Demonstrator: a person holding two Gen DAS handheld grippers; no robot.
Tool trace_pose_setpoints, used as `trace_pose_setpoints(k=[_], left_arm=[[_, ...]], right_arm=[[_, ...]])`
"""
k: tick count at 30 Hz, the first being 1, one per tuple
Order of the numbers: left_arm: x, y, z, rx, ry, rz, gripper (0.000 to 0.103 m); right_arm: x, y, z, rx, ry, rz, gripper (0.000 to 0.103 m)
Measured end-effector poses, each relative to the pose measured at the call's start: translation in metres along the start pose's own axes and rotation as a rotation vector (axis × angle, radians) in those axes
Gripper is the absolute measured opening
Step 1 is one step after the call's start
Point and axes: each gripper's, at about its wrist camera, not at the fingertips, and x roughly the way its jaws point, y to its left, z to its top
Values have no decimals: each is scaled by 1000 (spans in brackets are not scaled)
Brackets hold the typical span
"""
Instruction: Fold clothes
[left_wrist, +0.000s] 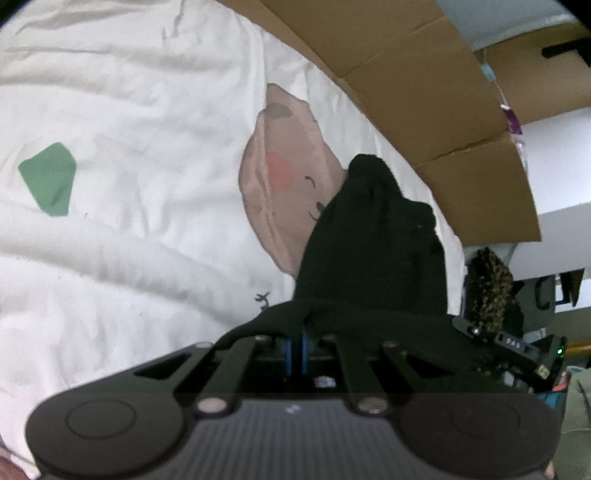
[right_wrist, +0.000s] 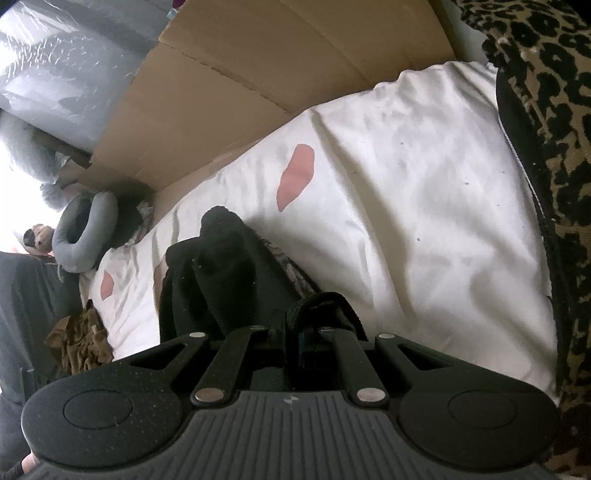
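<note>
While both grippers point down at the white bedsheet (left_wrist: 129, 110), each is clamped on the black garment (left_wrist: 373, 240). Left gripper (left_wrist: 300, 332): blue pads nearly together, black cloth edge pinched between them, rest bunched ahead over a brown bear print (left_wrist: 288, 177). Right gripper (right_wrist: 295, 328): jaws clenched on a black hem, the cloth heaped ahead-left. Cardboard (right_wrist: 236, 81) runs along the bed's far edge; leopard-print fabric (right_wrist: 546, 122) at right.

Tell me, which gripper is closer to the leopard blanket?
Right. The right gripper works just beside the leopard blanket. From the left gripper, it shows only far off, past the black cloth.
</note>
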Motion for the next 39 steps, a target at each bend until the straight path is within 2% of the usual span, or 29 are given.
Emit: trace_pose_setpoints(k=[4, 5, 6, 7, 8, 9, 10, 24, 30, 39], left_arm=[[1, -2, 0, 13, 12, 10, 8], [0, -5, -2, 24, 18, 17, 14], [-2, -8, -3, 35, 24, 24, 32], [-4, -11, -5, 51, 28, 33, 43], [-6, -15, -8, 73, 27, 45, 60], [-9, -18, -10, 96, 26, 59, 63], [-11, -21, -12, 111, 28, 65, 63], [-32, -54, -38, 251, 19, 119, 67], [-45, -68, -46, 285, 3, 100, 67], [-22, -83, -71, 371, 86, 90, 59]], right_arm=[[6, -3, -1, 15, -12, -8, 6], [6, -3, -1, 20, -11, -11, 7], [4, -3, 0, 19, -12, -14, 8], [-1, -2, 0, 18, -21, -20, 16], [-6, 0, 1, 16, -33, -21, 24], [-12, 1, 0, 10, -44, -16, 44], [-17, 4, -1, 1, -59, -9, 52], [-51, 23, -27, -140, -81, -55, 53], [-63, 26, -39, -184, -98, -76, 53], [-60, 28, -64, -246, -64, -90, 52]])
